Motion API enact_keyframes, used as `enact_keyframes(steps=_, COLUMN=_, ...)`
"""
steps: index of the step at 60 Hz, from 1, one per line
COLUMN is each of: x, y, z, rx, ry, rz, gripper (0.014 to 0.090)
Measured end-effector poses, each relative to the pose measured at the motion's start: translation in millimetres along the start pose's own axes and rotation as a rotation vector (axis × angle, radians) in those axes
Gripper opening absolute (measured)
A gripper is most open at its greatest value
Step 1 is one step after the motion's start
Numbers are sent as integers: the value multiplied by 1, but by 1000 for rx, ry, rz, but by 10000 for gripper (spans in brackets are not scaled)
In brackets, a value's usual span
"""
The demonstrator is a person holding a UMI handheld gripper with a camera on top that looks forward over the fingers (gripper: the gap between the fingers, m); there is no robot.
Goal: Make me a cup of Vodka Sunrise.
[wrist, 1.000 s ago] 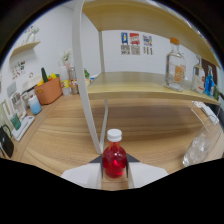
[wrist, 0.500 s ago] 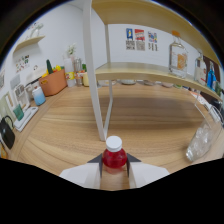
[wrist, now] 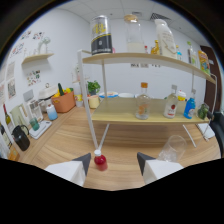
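My tongs (wrist: 114,164) looked matt, white plastic with dark tips, spread wide apart. Ahead of them the small red bottle (wrist: 100,160) shone glossy, with a white plastic-looking cap. The tabletop (wrist: 125,150) was smooth light wood with a visible grain. The shelf (wrist: 150,117) had pale wooden boards on thin white metal legs. The cup (wrist: 172,147) looked clear and see-through; glass or plastic, I couldn't tell.

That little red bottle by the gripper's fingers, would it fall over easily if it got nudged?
Probably. The red bottle looks small and stands upright on the smooth wooden table, so a knock near its white cap could tip it. It seems full, which may steady it somewhat. The gripper is open beside it.
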Motion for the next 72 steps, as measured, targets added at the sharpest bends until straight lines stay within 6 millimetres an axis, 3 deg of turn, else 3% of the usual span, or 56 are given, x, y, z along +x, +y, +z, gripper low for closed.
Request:
enact_keyframes(steps=9, x=56, y=0, z=-44, rx=18, ry=74, rz=20, gripper=862)
enact_keyframes(steps=19, x=113, y=29, z=-72, rx=-35, ry=141, rz=69, gripper=850)
enact_keyframes(steps=24, x=138, y=24, z=-86, rx=-42, ry=162, rz=97, gripper=849)
enact_keyframes(steps=31, x=173, y=-19, z=-107, rx=4, ry=187, rz=96, gripper=850)
enact_keyframes(steps=41, x=224, y=-114, z=-130, rx=135, ry=192, rz=93, gripper=854)
enact_keyframes(steps=47, x=253, y=-169, z=-135, rx=210, ry=199, rz=65, gripper=855)
enact_keyframes(steps=54, x=278, y=-219, z=-127, rx=278, ry=185, rz=52, gripper=852)
enact_keyframes(steps=61, x=301, y=-251, z=-110, rx=327, ry=186, rz=31, gripper=850)
enact_keyframes(steps=72, x=326, y=-275, z=-72, rx=345, ry=176, rz=15, gripper=851)
